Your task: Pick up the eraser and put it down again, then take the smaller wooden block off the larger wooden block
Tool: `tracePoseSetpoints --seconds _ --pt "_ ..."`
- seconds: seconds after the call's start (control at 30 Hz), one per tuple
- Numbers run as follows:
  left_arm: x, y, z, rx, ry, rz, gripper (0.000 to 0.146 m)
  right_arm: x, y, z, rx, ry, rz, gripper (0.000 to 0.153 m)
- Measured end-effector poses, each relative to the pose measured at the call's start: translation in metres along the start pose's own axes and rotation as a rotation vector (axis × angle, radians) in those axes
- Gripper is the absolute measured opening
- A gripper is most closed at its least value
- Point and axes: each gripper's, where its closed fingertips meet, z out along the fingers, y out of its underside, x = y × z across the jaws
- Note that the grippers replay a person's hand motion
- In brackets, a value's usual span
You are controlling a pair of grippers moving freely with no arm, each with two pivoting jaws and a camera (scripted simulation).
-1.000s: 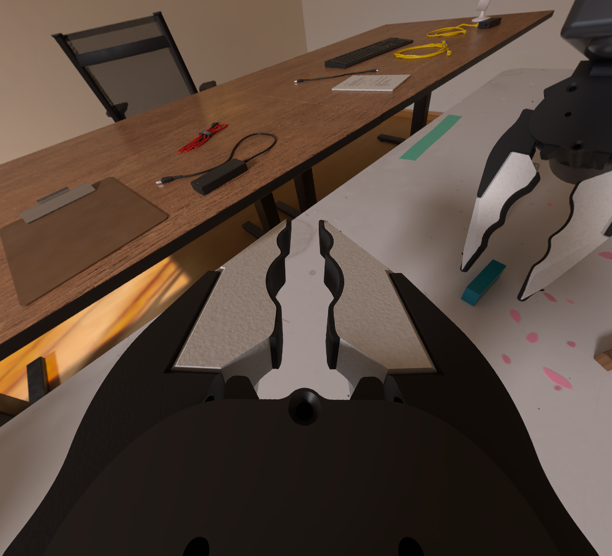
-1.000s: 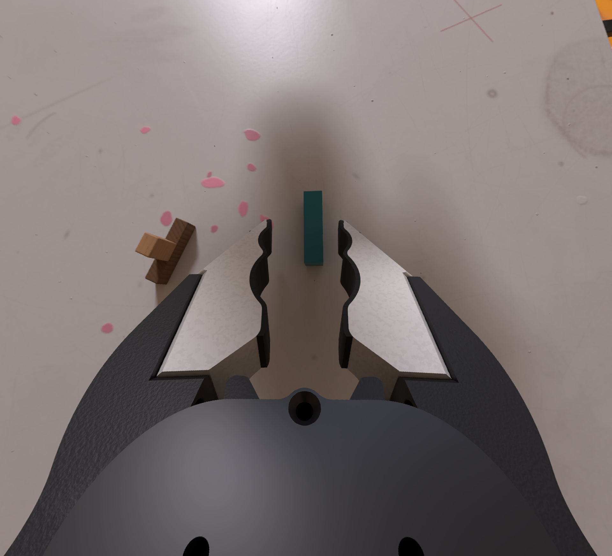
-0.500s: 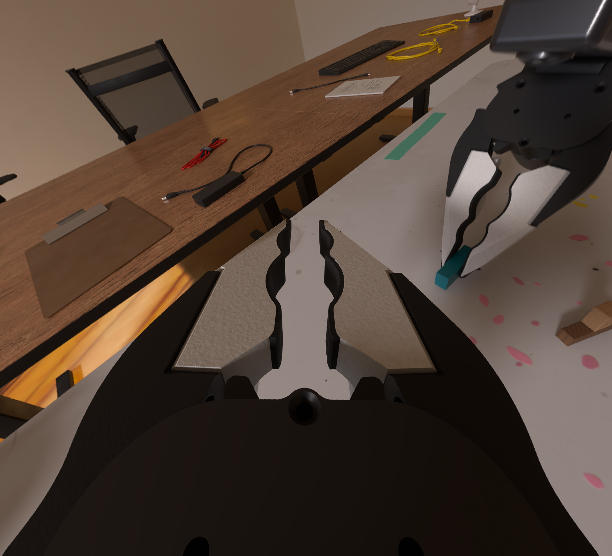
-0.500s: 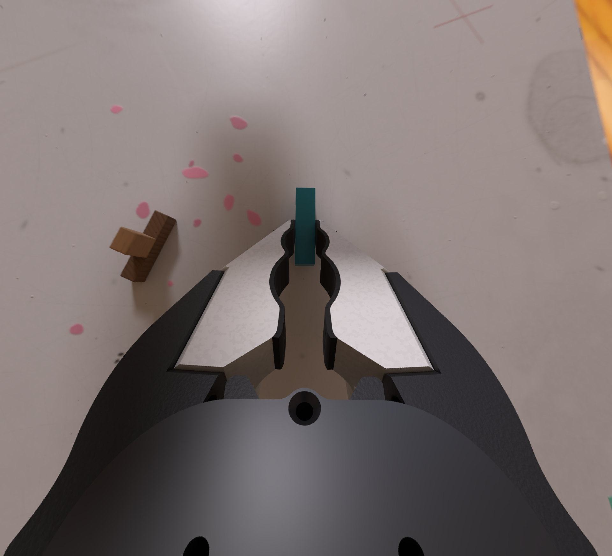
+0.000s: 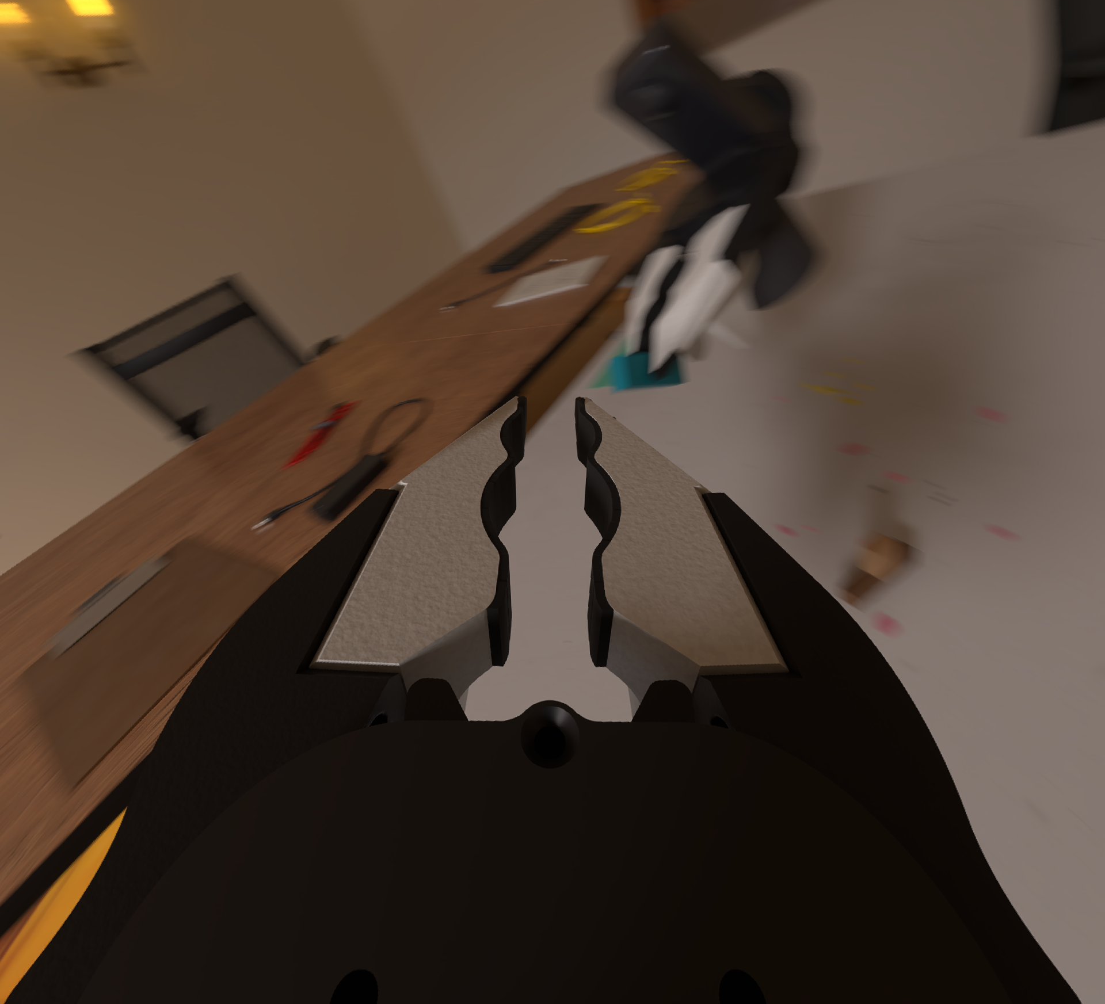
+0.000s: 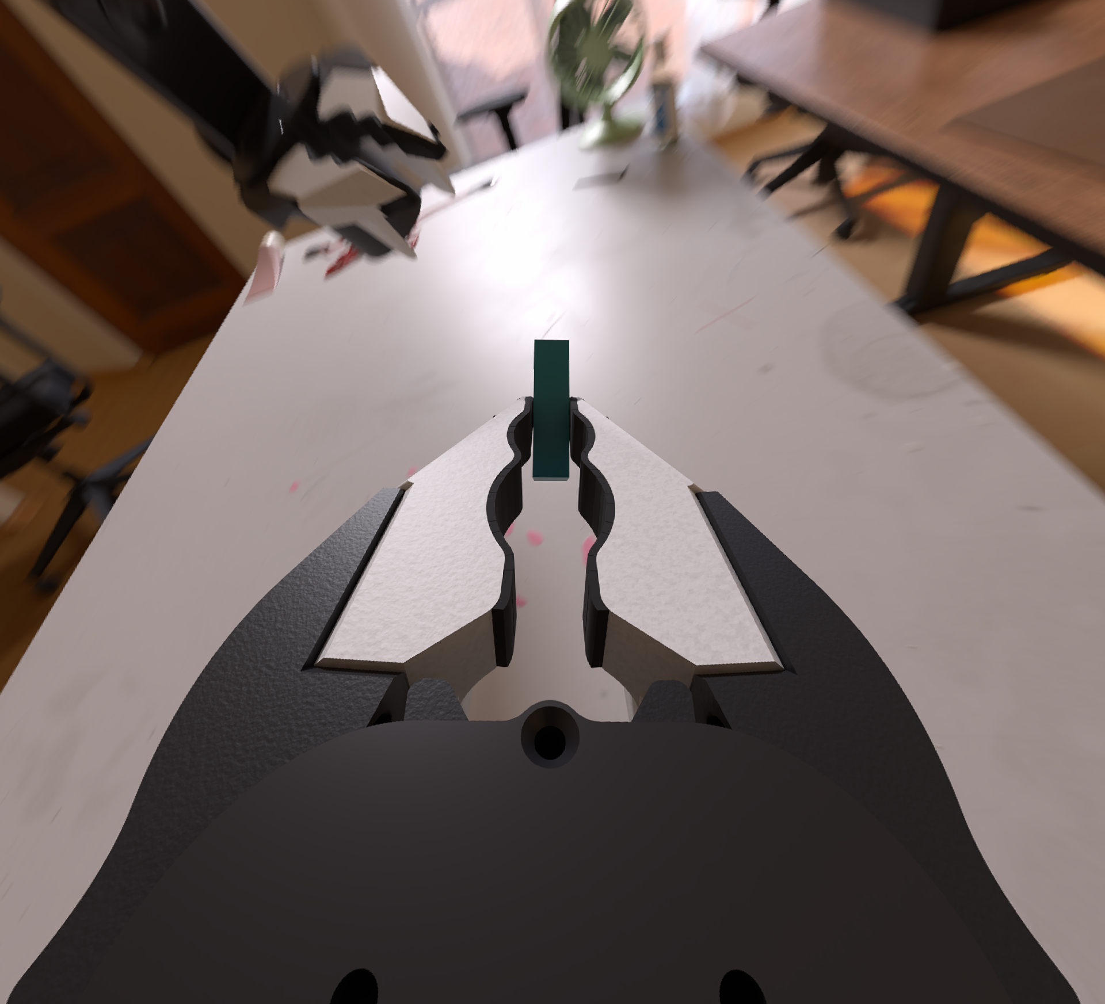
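Note:
My right gripper (image 6: 550,407) is shut on the teal eraser (image 6: 550,377), gripping its near half and holding it well above the white table (image 6: 747,467). In the blurred left wrist view the right gripper (image 5: 661,362) hangs in the air with the eraser (image 5: 631,374) at its fingertips. My left gripper (image 5: 550,407) is open and empty, also above the table; it shows at the upper left of the right wrist view (image 6: 412,198). The wooden blocks (image 5: 876,563) lie on the table at the right, the smaller on the larger, too blurred for detail. They are out of the right wrist view.
Pink paint spots (image 5: 885,622) mark the white table. A long wooden desk (image 5: 299,467) with cables, a keyboard and a clipboard runs along the left. A green fan (image 6: 598,61) stands at the table's far end, with another wooden desk (image 6: 957,96) to the right.
My right gripper has lifted the eraser off the table and tilted up toward the room. My left gripper has also risen and tilted upward; its jaws kept the same gap.

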Motion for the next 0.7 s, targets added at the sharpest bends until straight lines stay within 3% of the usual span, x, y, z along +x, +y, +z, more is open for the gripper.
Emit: tracePoseSetpoints --seconds 0.07,0.13,0.23,0.43,0.6,0.63,0.7 --pt "0.044 0.001 -0.008 -0.044 0.270 0.024 0.016 -0.012 0.025 0.013 -0.156 -0.065 -0.010 0.011" --pt "0.088 0.020 -0.021 -0.208 0.557 0.006 0.016 -0.015 0.058 0.022 -0.351 -0.075 -0.035 0.011" --pt "0.126 0.052 -0.026 -0.349 0.730 -0.003 0.016 -0.013 0.089 0.028 -0.522 -0.033 -0.108 0.011" --pt "0.139 0.107 -0.015 -0.585 0.685 0.078 0.020 -0.013 0.118 0.030 -0.690 -0.007 -0.203 0.011" --pt "0.140 0.095 -0.019 -0.514 0.744 0.019 0.019 -0.012 0.115 0.032 -0.674 0.020 -0.230 0.014" --pt "0.138 0.090 -0.021 -0.485 0.762 -0.006 0.019 -0.014 0.108 0.033 -0.648 0.030 -0.226 0.035" --pt "0.132 0.081 -0.024 -0.425 0.790 -0.060 0.019 -0.024 0.091 0.037 -0.558 0.044 -0.182 0.051"
